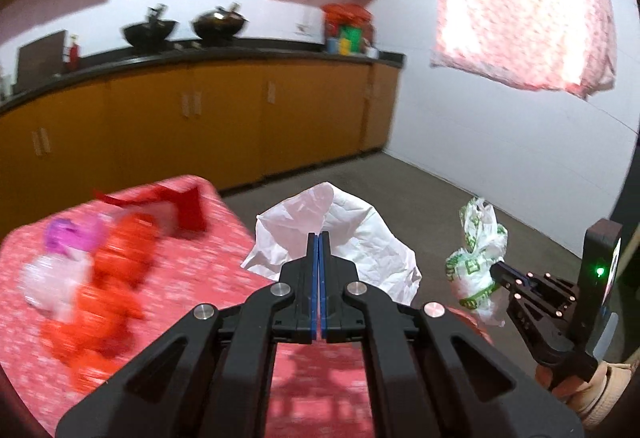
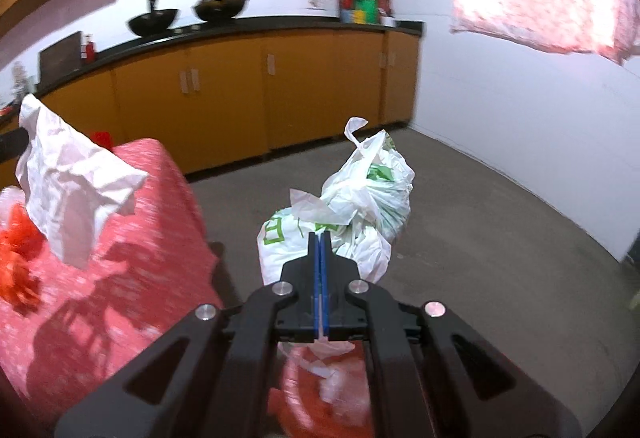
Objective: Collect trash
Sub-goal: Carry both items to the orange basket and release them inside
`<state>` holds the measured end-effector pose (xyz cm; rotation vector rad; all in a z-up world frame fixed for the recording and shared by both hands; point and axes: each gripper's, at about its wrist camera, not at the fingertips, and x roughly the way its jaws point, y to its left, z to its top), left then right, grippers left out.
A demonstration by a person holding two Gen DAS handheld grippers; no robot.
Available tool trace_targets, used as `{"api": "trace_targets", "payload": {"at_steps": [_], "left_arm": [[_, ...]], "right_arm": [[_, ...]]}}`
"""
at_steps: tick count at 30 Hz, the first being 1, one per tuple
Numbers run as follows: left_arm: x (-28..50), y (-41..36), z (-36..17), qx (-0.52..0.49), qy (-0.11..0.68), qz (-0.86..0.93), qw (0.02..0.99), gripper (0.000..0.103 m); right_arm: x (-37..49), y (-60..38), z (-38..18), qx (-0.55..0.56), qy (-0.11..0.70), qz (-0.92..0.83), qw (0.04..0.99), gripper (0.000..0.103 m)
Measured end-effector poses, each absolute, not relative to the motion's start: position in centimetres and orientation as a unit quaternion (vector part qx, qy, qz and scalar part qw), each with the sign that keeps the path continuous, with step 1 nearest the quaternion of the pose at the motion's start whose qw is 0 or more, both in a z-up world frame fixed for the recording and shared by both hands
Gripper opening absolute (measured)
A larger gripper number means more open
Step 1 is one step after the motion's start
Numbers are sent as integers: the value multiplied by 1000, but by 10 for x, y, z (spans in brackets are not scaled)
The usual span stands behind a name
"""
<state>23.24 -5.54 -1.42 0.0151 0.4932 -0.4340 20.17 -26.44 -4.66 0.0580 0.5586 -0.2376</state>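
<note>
In the left wrist view my left gripper (image 1: 319,236) is shut on a crumpled white sheet (image 1: 352,234), which hangs past the table's right edge. My right gripper (image 2: 320,236) is shut on a white plastic bag with green print (image 2: 368,190), holding it above the grey floor. From the left wrist view that bag (image 1: 476,258) and the right gripper (image 1: 495,271) appear at the right. The white sheet (image 2: 72,190) hangs over the table at the left of the right wrist view. Blurred red, pink and white scraps (image 1: 100,270) lie on the red-clothed table (image 1: 224,278).
A red bag with white bits (image 2: 320,390) lies under the right gripper. Orange cabinets (image 2: 224,106) with a black counter and two dark woks (image 1: 150,32) run along the far wall. Grey floor (image 2: 480,238) spreads to the white right wall, where a pink curtain (image 1: 520,6) hangs.
</note>
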Motion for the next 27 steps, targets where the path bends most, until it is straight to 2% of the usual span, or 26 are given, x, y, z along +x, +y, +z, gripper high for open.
{"api": "trace_targets", "payload": {"at_steps": [12, 27], "left_arm": [[222, -181, -81, 51, 306, -293, 904, 0], [223, -240, -138, 100, 353, -312, 877, 0]], "right_arm": [[179, -326, -98, 48, 326, -181, 927, 2], [174, -358, -146, 78, 377, -190, 903, 2]]}}
